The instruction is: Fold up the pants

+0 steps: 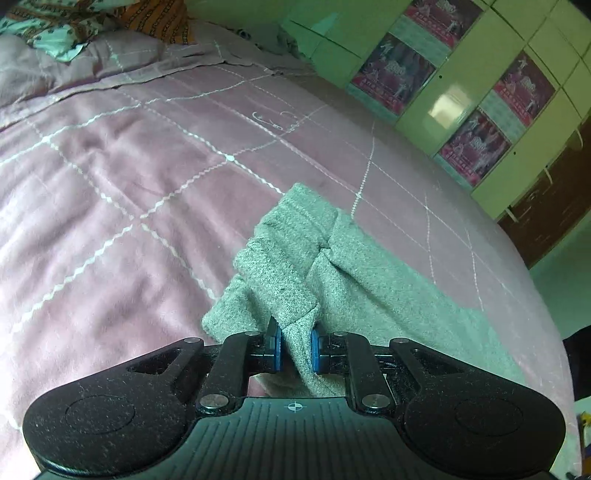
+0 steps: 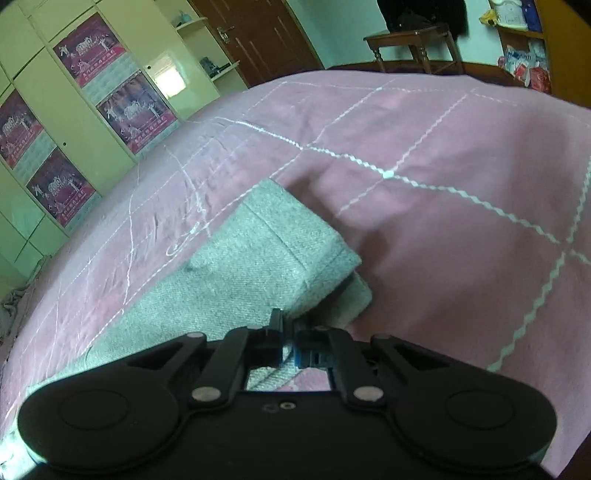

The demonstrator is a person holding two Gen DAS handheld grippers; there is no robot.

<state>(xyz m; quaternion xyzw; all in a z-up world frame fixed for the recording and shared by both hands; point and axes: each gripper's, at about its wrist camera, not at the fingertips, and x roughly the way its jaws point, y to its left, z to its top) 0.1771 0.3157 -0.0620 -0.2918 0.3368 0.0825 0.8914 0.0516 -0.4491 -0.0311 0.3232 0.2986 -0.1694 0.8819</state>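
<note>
Grey knit pants (image 1: 332, 266) lie on a pink bedspread (image 1: 110, 206). In the left wrist view my left gripper (image 1: 295, 343) is shut on a bunched edge of the pants, the cloth pinched between the blue pads (image 1: 275, 345). In the right wrist view the pants (image 2: 236, 266) lie folded over in layers, and my right gripper (image 2: 290, 341) is shut on their near edge. The cloth beyond both grippers rests on the bed.
The pink bedspread (image 2: 443, 206) has white stitched lines. Pillows (image 1: 55, 33) lie at the head. Green cupboards with posters (image 1: 461, 96) stand past the bed's far edge. A wooden table (image 2: 410, 48) and a brown door (image 2: 258, 37) are beyond the foot.
</note>
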